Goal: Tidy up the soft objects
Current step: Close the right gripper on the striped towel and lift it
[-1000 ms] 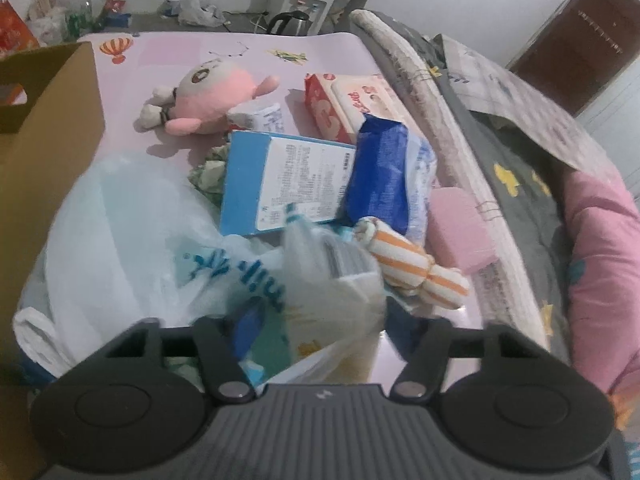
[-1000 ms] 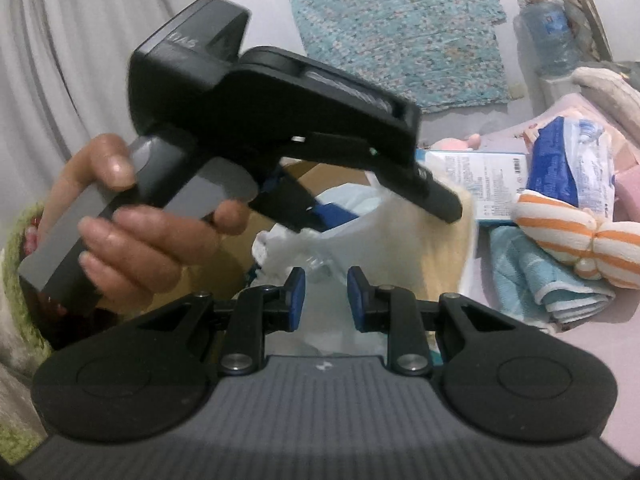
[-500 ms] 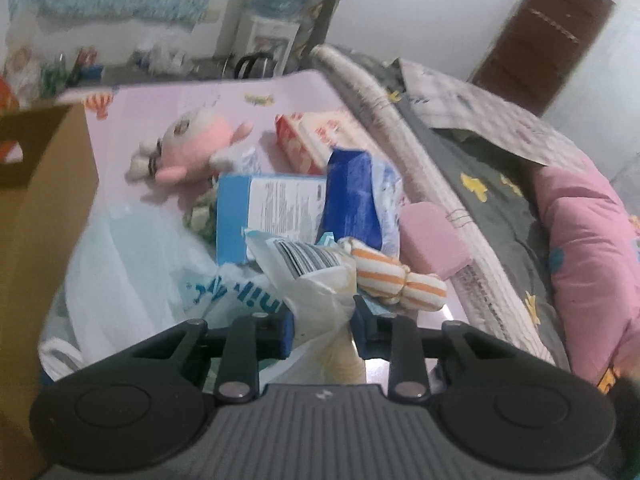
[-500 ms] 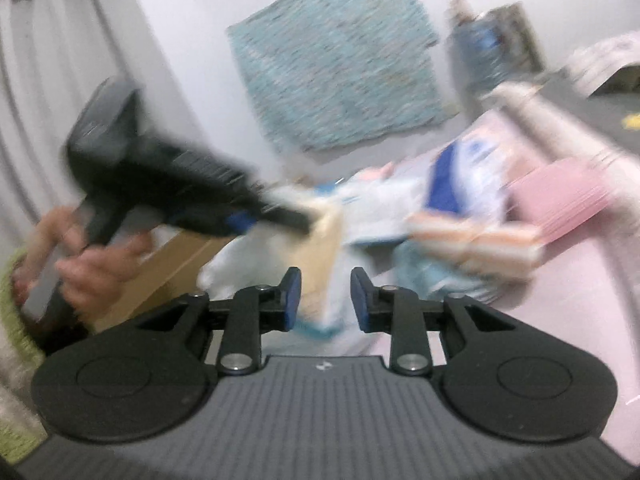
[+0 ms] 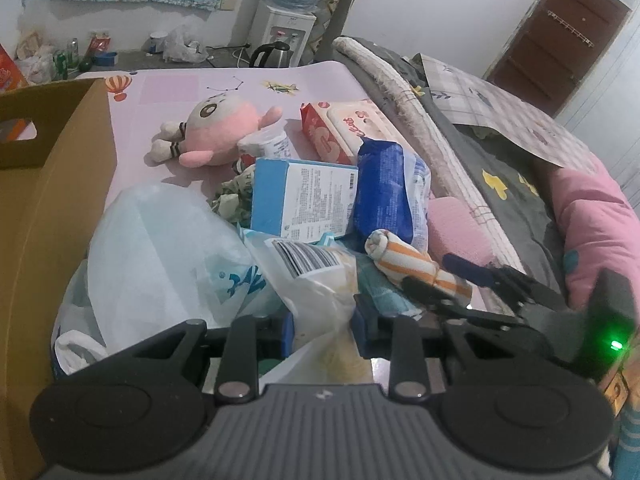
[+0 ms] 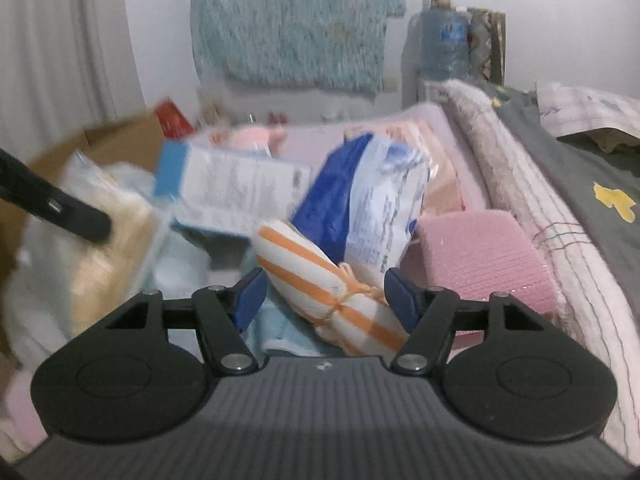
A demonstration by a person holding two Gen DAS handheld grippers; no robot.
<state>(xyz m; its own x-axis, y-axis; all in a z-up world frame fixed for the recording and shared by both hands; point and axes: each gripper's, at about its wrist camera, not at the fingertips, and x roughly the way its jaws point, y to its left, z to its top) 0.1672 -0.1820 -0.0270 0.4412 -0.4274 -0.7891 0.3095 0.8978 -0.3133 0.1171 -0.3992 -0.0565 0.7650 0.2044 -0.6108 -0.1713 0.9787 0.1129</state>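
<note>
My left gripper [image 5: 324, 328] is shut on a clear plastic-wrapped pack [image 5: 308, 268] with a barcode, held over a white plastic bag [image 5: 160, 248] beside the cardboard box [image 5: 52, 200]. An orange-striped rolled towel [image 6: 332, 284] lies on a teal cloth [image 6: 280, 328]. My right gripper [image 6: 325, 296] straddles the roll and its jaws are opening; the pads do not press on it. From the left wrist view the right gripper [image 5: 444, 280] reaches in from the right around the striped towel [image 5: 400, 256]. The left gripper's finger [image 6: 60, 208] shows at the left, on the beige pack [image 6: 108, 248].
On the pink mat lie a pink plush toy [image 5: 224, 128], a red wipes pack [image 5: 344, 128], a blue carton [image 5: 304, 200], a blue-and-white pack [image 5: 384, 192] and a pink folded cloth [image 6: 480, 252]. A quilt edge [image 6: 540, 208] and grey bedding rise at the right.
The right gripper swung away from the left gripper and the bag to the striped towel, and its jaws spread wide. The left gripper's jaws narrowed onto the plastic-wrapped pack.
</note>
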